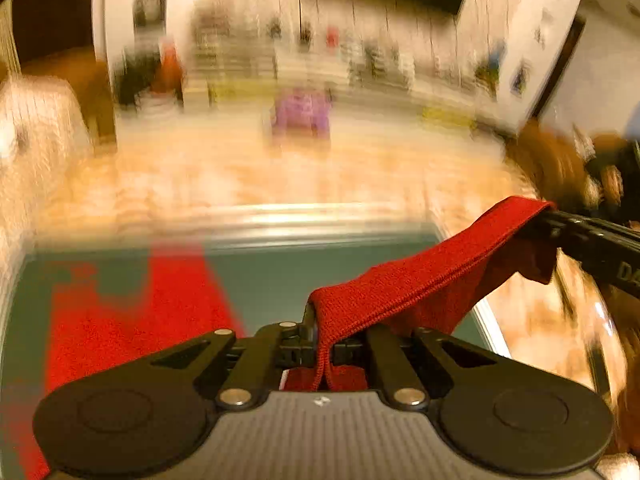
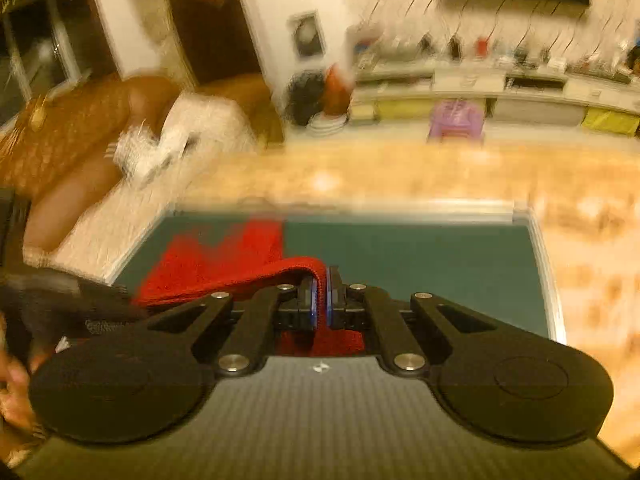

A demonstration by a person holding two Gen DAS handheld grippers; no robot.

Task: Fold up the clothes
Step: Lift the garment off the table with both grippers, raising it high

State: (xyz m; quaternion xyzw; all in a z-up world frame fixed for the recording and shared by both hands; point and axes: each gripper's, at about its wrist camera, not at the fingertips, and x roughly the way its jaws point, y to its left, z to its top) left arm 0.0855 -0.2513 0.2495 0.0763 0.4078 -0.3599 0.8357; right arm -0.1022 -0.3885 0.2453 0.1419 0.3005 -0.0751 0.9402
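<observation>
While the green table [image 2: 440, 264] sits below, the red cloth [image 1: 420, 276] hangs above it, partly lying on it, pulled tight between the left claw [image 1: 324, 344] and right claw [image 2: 319, 300], both pinching its edge.

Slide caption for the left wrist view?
Left claw and right claw stretch a red garment above the green table.
</observation>
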